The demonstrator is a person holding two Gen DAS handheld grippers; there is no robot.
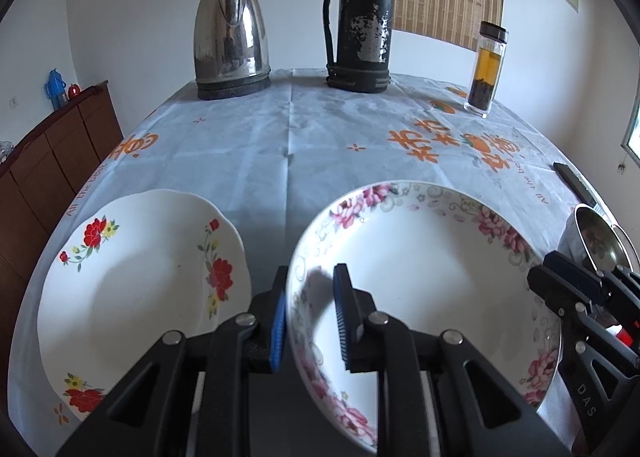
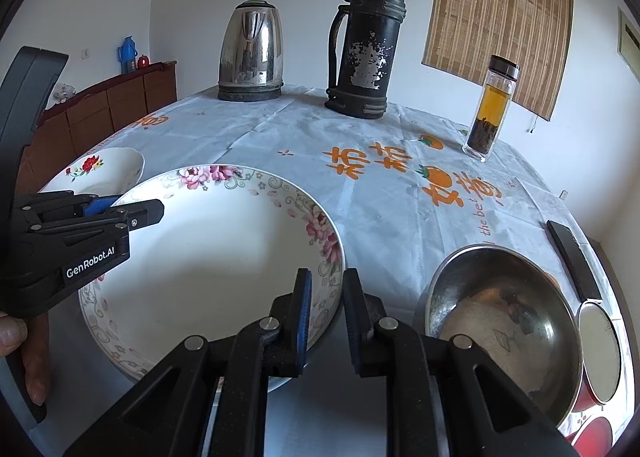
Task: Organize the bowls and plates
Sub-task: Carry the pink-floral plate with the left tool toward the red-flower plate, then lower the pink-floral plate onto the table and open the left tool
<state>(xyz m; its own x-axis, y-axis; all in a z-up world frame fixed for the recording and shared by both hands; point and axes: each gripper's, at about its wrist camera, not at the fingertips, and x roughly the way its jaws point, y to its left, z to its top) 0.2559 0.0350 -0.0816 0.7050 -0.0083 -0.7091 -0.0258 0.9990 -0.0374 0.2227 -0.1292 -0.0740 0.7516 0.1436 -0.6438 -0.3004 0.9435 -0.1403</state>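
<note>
A pink-flowered plate (image 1: 424, 281) lies near the table's front; it also shows in the right wrist view (image 2: 208, 257). My left gripper (image 1: 310, 313) straddles its left rim, one finger outside and one inside, with a gap left; I cannot tell if it grips. My right gripper (image 2: 326, 309) straddles the plate's right rim, jaws apart. A red-flowered plate (image 1: 140, 289) lies to the left, also seen in the right wrist view (image 2: 102, 171). A steel bowl (image 2: 504, 321) sits to the right, its edge in the left wrist view (image 1: 596, 241).
A steel kettle (image 1: 230, 41), a black thermos (image 1: 360, 17) and a tea bottle (image 1: 486, 69) stand at the table's back. A black remote (image 2: 572, 261) lies at the right edge. A red bowl with a steel lid (image 2: 598, 357) sits beside the steel bowl. A wooden cabinet (image 1: 48, 161) stands left.
</note>
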